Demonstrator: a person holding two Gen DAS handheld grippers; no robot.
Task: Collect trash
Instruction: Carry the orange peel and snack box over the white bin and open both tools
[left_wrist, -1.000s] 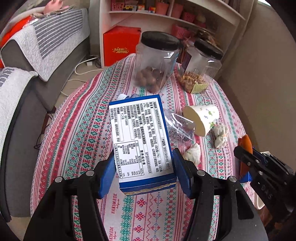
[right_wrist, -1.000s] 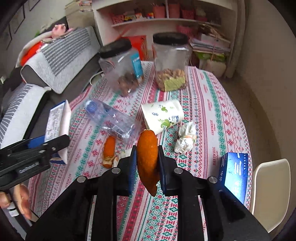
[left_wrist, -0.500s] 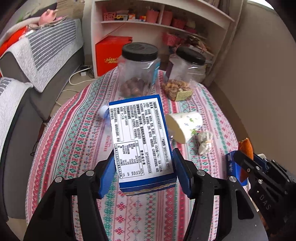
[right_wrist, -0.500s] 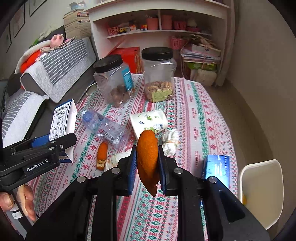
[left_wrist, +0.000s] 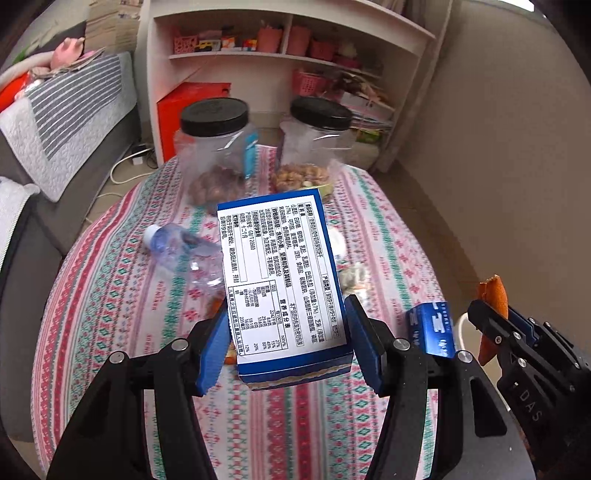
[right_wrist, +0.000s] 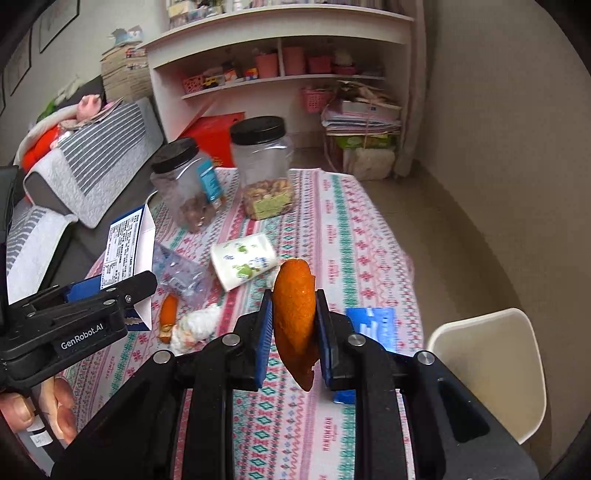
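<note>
My left gripper (left_wrist: 286, 332) is shut on a blue and white food box (left_wrist: 284, 277) and holds it above the patterned table; the box also shows in the right wrist view (right_wrist: 127, 251). My right gripper (right_wrist: 293, 325) is shut on an orange peel (right_wrist: 295, 317), seen at the right edge of the left wrist view (left_wrist: 493, 317). A white bin (right_wrist: 491, 373) stands at the table's right edge. On the table lie a crushed plastic bottle (left_wrist: 184, 254), a paper cup (right_wrist: 243, 264), a second peel (right_wrist: 168, 317), crumpled tissue (right_wrist: 195, 328) and a small blue box (left_wrist: 432, 328).
Two black-lidded clear jars (left_wrist: 214, 155) (left_wrist: 314, 147) stand at the far side of the table (right_wrist: 332, 229). A grey sofa (left_wrist: 55, 147) lies to the left, a white shelf unit (left_wrist: 295, 48) behind, and a beige wall to the right.
Both grippers have drawn back and risen with their loads; the table items look smaller and farther. The right gripper has swung toward the white bin, which now shows more fully.
</note>
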